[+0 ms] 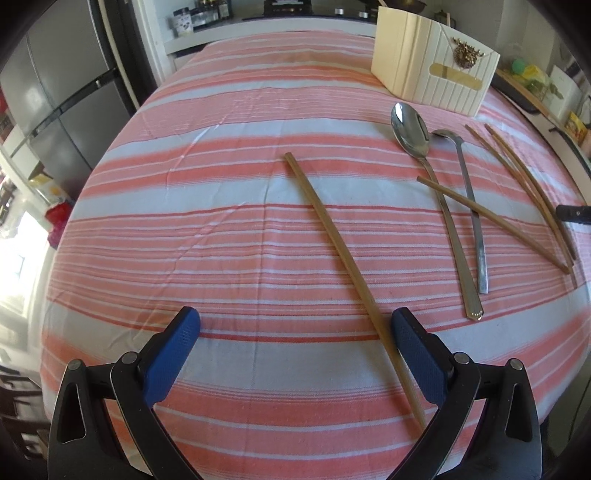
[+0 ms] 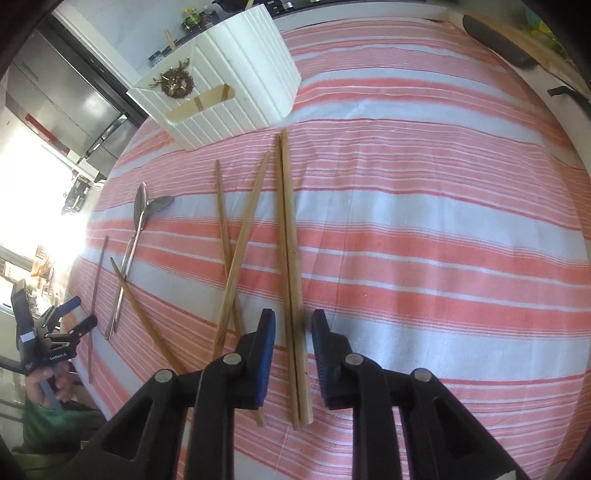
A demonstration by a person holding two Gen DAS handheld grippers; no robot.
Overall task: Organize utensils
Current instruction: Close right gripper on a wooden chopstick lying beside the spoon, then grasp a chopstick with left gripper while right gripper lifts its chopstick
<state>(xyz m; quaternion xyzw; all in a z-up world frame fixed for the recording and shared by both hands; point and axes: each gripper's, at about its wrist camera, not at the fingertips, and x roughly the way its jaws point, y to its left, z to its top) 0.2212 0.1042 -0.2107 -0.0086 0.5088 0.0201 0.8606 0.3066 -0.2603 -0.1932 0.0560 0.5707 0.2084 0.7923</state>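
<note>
A cream ribbed utensil holder (image 1: pixel 432 72) stands at the far side of the striped cloth; it also shows in the right wrist view (image 2: pixel 229 77). Two steel spoons (image 1: pixel 412 131) and several wooden chopsticks (image 1: pixel 495 218) lie scattered in front of it. My left gripper (image 1: pixel 295 325) is open, with one chopstick (image 1: pixel 332 240) lying between its fingers, close to the right one. My right gripper (image 2: pixel 293 325) is open around a pair of chopsticks (image 2: pixel 288 236) lying side by side, without touching them. The left gripper (image 2: pixel 79 314) also appears at the left edge of the right wrist view.
The table carries a pink and white striped cloth (image 1: pixel 221 206). A grey fridge (image 1: pixel 55 92) stands to the left. A counter with jars (image 1: pixel 199 18) runs behind the table. Crossed chopsticks (image 2: pixel 236 240) lie left of my right gripper.
</note>
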